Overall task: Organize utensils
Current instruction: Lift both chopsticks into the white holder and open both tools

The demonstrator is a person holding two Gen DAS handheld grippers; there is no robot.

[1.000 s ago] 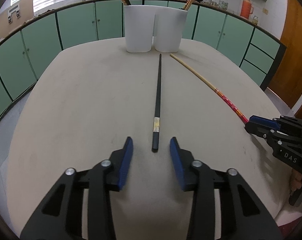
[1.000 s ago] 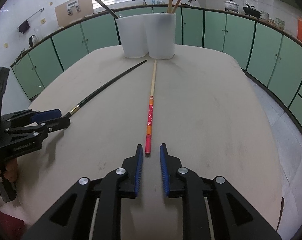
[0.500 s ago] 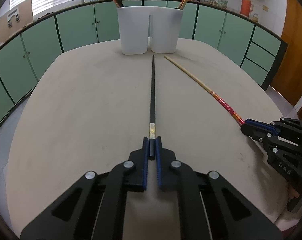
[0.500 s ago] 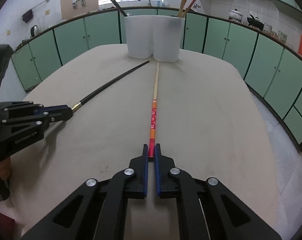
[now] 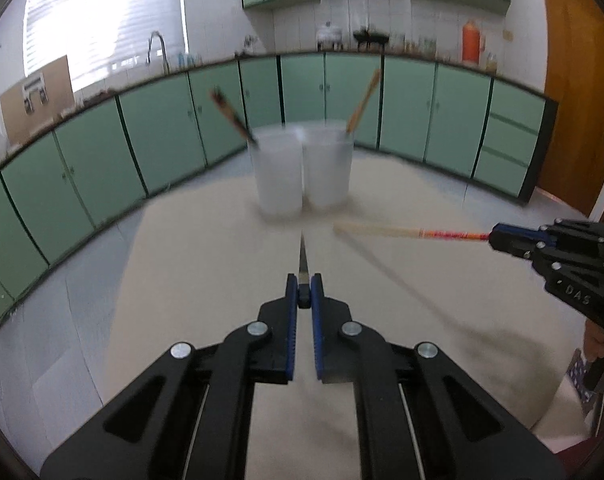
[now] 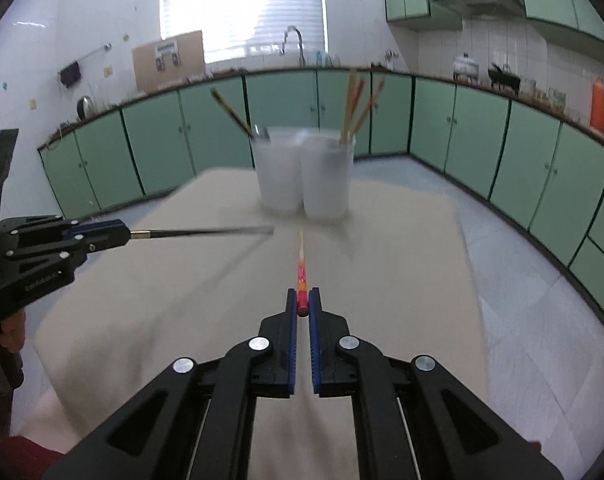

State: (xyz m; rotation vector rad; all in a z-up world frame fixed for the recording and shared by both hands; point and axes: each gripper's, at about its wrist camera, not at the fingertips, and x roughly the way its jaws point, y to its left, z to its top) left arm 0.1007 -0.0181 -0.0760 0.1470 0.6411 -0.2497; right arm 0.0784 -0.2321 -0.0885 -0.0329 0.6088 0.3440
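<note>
Holding one chopstick in each gripper, tips aimed at the far white holders.

Table [image 5: 182, 280], broad, matte beige, is carrying two smooth white holders [image 5: 302, 178] side by side at its far end, sticks already leaning inside. Left gripper [image 5: 303, 294] is clenching the slim black chopstick [image 6: 202, 233] by its butt; right gripper [image 6: 303, 304] is pinching the red-handled bamboo chopstick [image 5: 406, 233] likewise, probably for sorting by kind.

Bare table [image 6: 402, 280] lies open ahead of my grippers. At twelve o'clock two white holders [image 6: 302, 176] stand touching, chopsticks leaning from their tops, blocking the far edge.
</note>
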